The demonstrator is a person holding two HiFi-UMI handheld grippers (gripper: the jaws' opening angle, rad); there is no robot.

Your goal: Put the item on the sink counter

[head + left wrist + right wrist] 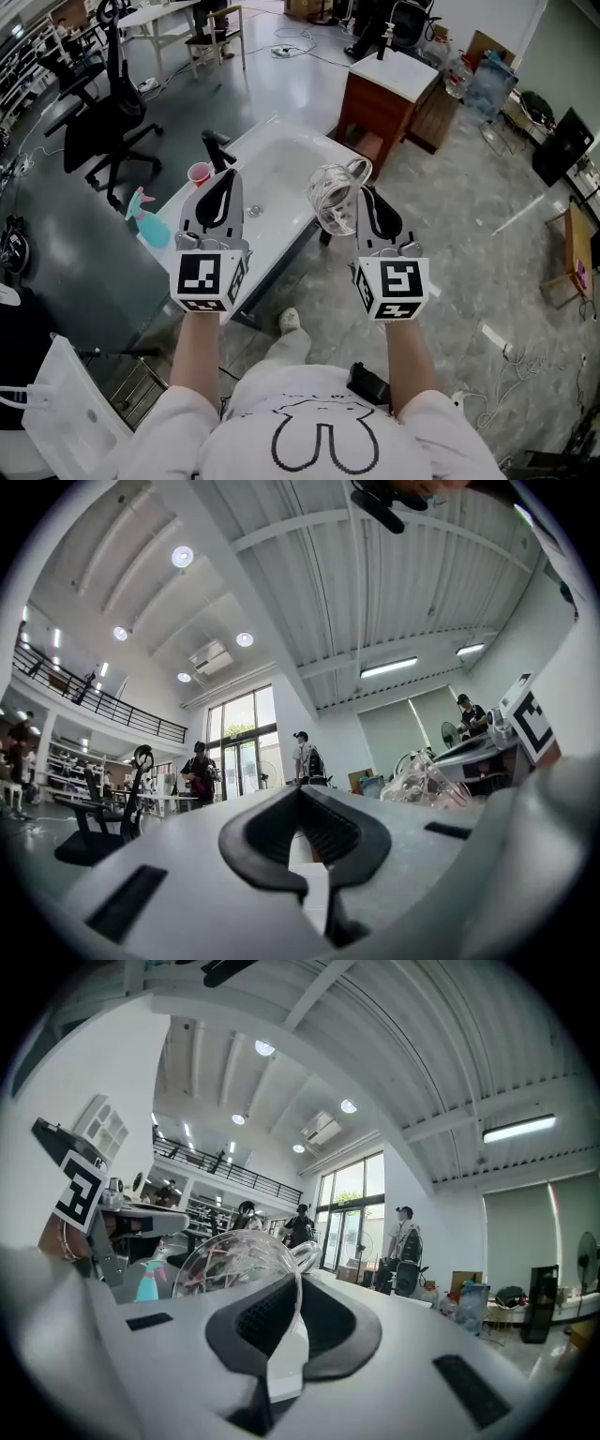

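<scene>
- My right gripper (360, 199) has its jaws pinching the wall of the clear jug (335, 195), up above the sink surface (281, 234).
- My left gripper (224, 180) has closed, empty jaws.
- The jug looks light, slippery and easy to break; I think the rim is a good hold.

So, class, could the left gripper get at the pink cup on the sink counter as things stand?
Probably yes: the pink cup stands uncovered near the left gripper, with nothing between them. The tap is beside it, and the shut jaws must open.
</scene>
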